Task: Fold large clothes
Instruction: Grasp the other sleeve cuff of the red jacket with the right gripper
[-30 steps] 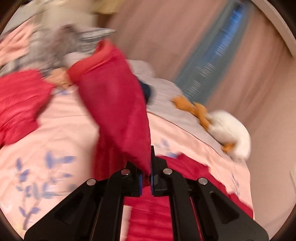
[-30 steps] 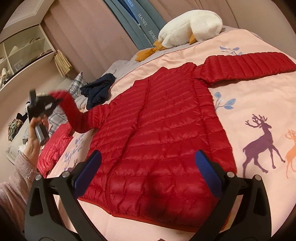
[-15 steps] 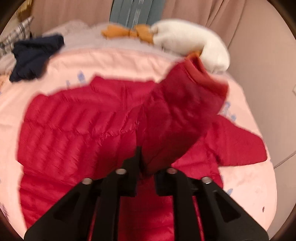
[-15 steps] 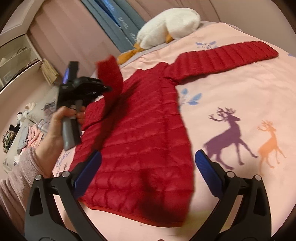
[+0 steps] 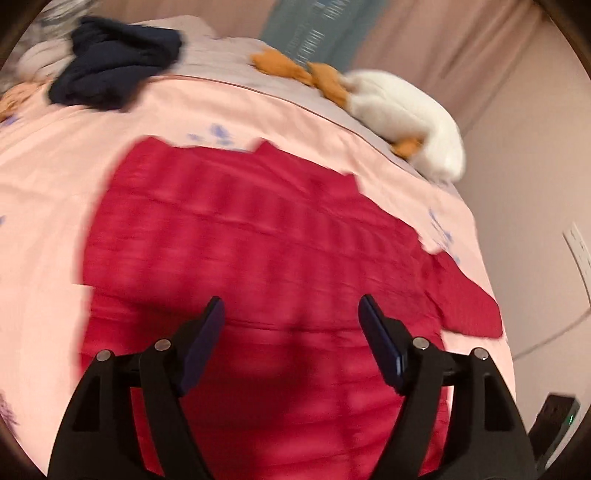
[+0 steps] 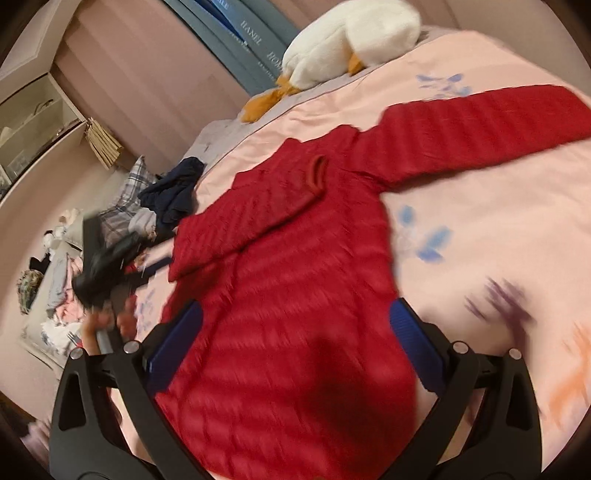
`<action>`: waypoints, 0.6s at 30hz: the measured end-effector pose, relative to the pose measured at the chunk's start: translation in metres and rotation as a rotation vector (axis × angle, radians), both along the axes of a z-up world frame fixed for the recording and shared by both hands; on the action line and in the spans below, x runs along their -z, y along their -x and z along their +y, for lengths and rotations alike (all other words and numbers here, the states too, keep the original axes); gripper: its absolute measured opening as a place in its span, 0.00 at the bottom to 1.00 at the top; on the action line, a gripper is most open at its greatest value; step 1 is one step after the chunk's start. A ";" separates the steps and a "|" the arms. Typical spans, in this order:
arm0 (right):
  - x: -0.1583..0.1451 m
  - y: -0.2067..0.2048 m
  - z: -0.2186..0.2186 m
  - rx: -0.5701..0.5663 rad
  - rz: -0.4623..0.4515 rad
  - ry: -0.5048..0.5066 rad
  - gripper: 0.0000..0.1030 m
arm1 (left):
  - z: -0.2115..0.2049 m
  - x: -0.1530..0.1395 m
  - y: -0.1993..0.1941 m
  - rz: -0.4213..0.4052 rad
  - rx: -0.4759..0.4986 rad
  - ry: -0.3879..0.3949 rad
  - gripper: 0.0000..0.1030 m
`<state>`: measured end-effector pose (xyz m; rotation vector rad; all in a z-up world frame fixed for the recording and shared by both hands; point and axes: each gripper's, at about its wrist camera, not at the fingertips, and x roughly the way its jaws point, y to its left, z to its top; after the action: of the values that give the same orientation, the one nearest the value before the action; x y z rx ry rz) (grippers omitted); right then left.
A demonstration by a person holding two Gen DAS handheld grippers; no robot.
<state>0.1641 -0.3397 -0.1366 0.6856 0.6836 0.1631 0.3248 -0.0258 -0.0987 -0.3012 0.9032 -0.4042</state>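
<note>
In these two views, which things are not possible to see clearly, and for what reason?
- Left gripper, right wrist view: motion blur hides how its jaws stand.
- Red jacket hem, right wrist view: hidden behind the right gripper.
- Folded sleeve, left wrist view: blur merges it with the jacket body.
- Deer print: smeared.

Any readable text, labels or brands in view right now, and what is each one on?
"HANEL" on the blue curtain panel behind the bed, in the right wrist view.
"HOM", cut off by the white plush goose, lower on the same panel.
Smaller lettering beneath those words: too small to read.
White lettering on that panel in the left wrist view: too blurred to read.
Red down jacket: no label or brand visible.
</note>
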 end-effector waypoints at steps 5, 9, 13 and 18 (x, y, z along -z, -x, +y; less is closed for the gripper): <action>-0.005 -0.092 -0.002 0.039 0.050 0.048 0.97 | 0.052 0.015 -0.018 0.049 -0.067 0.095 0.73; -0.002 -0.153 0.003 0.057 0.117 0.156 0.71 | 0.058 0.028 -0.031 0.056 -0.081 0.066 0.70; 0.017 -0.184 0.018 0.039 0.234 0.321 0.17 | 0.039 0.038 -0.042 0.050 -0.044 -0.012 0.45; 0.019 -0.175 0.019 0.089 0.235 0.426 0.12 | 0.038 0.053 -0.048 0.071 -0.013 -0.090 0.38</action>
<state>0.3394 -0.3207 -0.1559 0.3254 0.8777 -0.1466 0.3726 0.0120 -0.1517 -0.2395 0.9859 -0.3415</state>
